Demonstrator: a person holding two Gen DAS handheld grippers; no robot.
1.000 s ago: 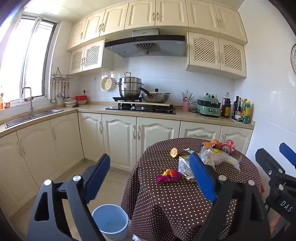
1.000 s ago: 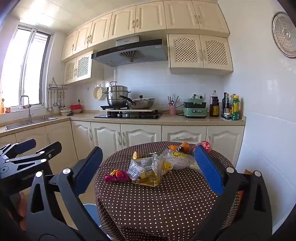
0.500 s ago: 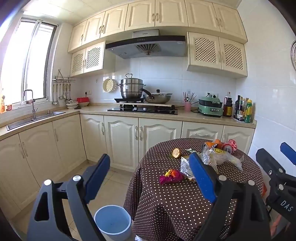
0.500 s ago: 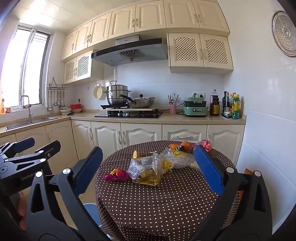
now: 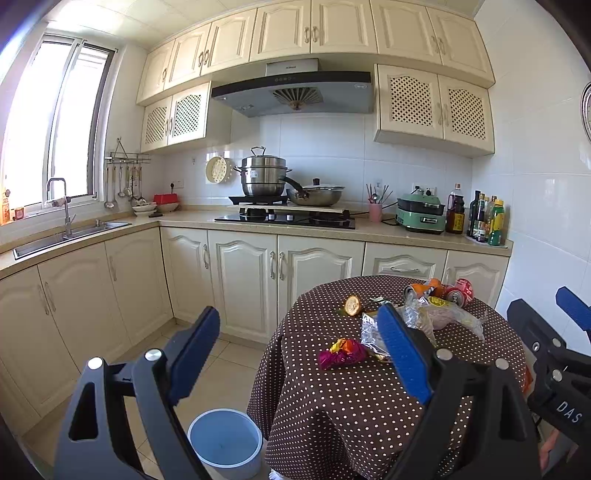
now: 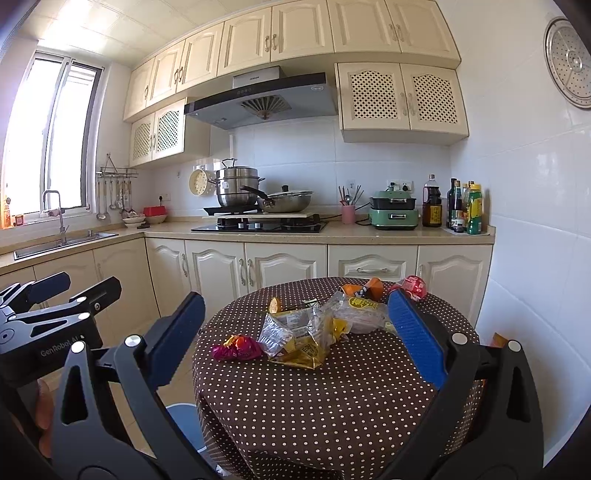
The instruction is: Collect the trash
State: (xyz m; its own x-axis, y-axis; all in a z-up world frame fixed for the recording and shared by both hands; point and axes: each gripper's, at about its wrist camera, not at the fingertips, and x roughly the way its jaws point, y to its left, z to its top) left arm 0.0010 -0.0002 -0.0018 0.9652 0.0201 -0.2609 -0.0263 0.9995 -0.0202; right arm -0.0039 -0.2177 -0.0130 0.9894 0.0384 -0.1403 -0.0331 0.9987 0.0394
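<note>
Cream-cabinet kitchen; round worktop (image 6: 332, 406) in brown polka-dot cloth carries our trash: magenta crumpled wrapper (image 6: 236, 348), clear crinkled snack bags (image 6: 295, 332), crushed red cans (image 5: 460, 291). Pale blue round bin (image 5: 224, 441) stands on floor beside it. Left tool (image 5: 299, 354) and right tool (image 6: 295, 325): both released, empty.

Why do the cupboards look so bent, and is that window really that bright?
Left wrist view: the fisheye lens bows the cream wall cupboards and darkens the corners; the sunlit window is blown out white. Right wrist view: same curving, same glare at the window; the brown polka-dot tablecloth stays sharp.
</note>
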